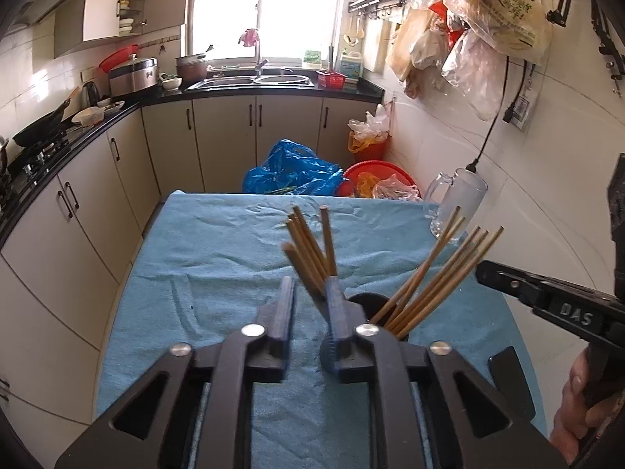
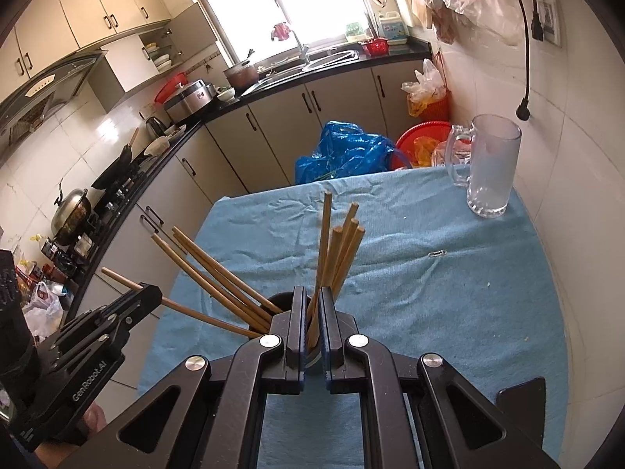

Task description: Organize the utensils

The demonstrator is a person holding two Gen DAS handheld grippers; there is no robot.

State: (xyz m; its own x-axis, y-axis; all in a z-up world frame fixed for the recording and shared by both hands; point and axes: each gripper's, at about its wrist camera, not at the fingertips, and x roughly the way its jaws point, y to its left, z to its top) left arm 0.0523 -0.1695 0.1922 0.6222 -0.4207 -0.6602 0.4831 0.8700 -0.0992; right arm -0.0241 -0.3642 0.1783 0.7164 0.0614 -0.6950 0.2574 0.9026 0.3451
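While angled downward, both grippers (image 1: 309, 293).

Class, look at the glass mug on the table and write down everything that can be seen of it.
The glass mug is a clear, slightly frosted beer-style mug with a thick ribbed base and a chunky handle on its left side in the right wrist view. It stands upright and looks empty, at the far right corner of the blue cloth, close to the tiled wall. Nothing but the cloth touches it; a black cable plug hangs just above its rim, apart from it.
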